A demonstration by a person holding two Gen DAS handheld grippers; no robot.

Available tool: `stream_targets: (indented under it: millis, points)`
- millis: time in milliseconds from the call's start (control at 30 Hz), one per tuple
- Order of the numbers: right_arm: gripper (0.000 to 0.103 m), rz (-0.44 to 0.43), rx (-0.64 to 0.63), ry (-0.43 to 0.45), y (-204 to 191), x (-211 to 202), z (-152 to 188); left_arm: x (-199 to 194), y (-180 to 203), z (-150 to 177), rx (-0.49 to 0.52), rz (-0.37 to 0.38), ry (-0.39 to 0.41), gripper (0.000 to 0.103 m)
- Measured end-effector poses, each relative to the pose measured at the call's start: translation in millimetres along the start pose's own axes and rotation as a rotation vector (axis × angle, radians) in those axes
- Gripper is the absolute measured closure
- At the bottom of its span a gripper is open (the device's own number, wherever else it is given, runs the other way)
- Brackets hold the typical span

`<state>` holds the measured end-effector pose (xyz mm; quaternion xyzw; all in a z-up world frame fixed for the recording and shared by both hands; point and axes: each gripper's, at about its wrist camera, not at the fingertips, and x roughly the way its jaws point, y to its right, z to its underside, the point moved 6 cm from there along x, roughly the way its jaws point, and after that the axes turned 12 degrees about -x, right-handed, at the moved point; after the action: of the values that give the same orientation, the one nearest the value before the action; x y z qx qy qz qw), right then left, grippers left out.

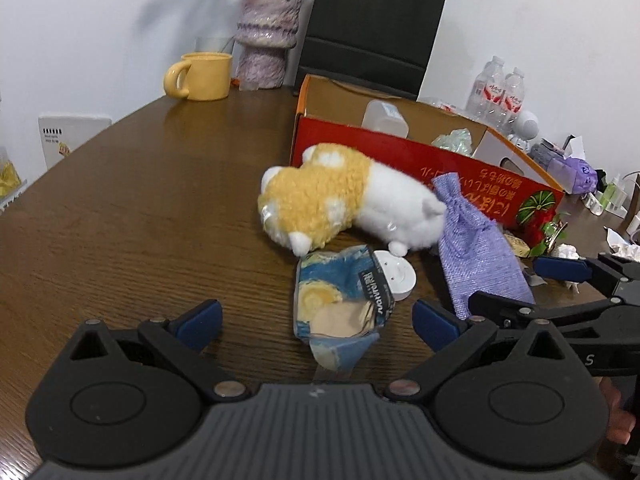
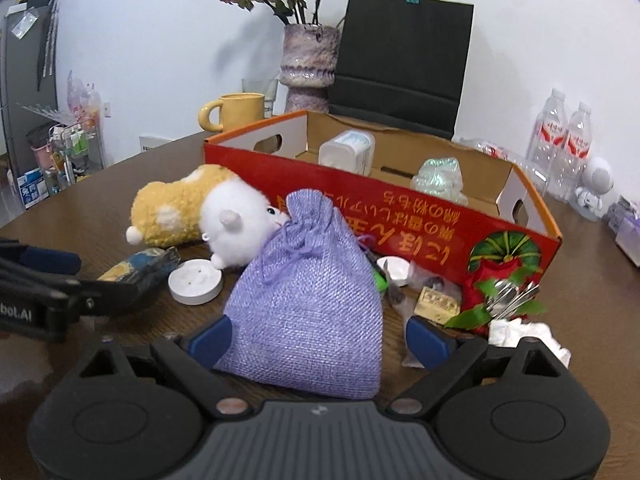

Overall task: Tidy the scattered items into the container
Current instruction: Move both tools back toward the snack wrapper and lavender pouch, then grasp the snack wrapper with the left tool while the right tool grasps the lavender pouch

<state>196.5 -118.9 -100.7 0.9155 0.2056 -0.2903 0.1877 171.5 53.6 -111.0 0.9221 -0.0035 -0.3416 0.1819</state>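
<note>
Right gripper [image 2: 318, 338], jaws wide, straddles lavender woven drawstring pouch [image 2: 308, 300] (cinched); left gripper [image 1: 318, 322] wide too.

I'm seeing a coarse-woven cloth pouch [image 2: 308, 304], a fluffy plush toy [image 1: 344, 204], a cardboard box [image 2: 400, 216] and a grained wood tabletop [image 1: 140, 220].

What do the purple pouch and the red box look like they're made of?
The purple drawstring pouch looks like coarse woven fabric, burlap-like: a visible weave grid, matte, with a matching cord. The red box seems printed cardboard: brown inside walls, glossy red outside.
</note>
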Motion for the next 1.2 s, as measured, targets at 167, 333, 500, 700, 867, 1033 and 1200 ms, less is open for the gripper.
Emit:
stream_targets:
  millis: [167, 333, 500, 700, 867, 1033, 1200]
  points:
    - [0.010, -0.001, 0.007, 0.002, -2, 5, 3, 2, 5, 1, 0.025, -0.016, 0.020, 0.000]
    - [0.010, -0.004, 0.011, 0.011, -3, 8, 4, 6, 9, 5, 0.061, -0.048, 0.053, 0.000]
    - [0.010, -0.013, 0.045, -0.004, 1, 12, 5, 8, 9, 5, 0.065, -0.067, 0.071, 0.000]
    - [0.034, -0.035, 0.049, 0.011, 0, 11, 5, 5, 10, 4, 0.082, -0.080, 0.091, 0.029]
    - [0.088, -0.042, 0.040, 0.055, -2, 2, 3, -3, 13, 4, 0.092, -0.058, 0.085, 0.074]
    - [0.094, -0.055, 0.093, 0.126, 8, -22, -1, -27, 15, 0, 0.090, -0.032, 0.132, 0.076]
    - [0.094, -0.032, 0.119, 0.203, 24, -49, -12, -50, 23, -14, 0.085, 0.008, 0.191, 0.076]
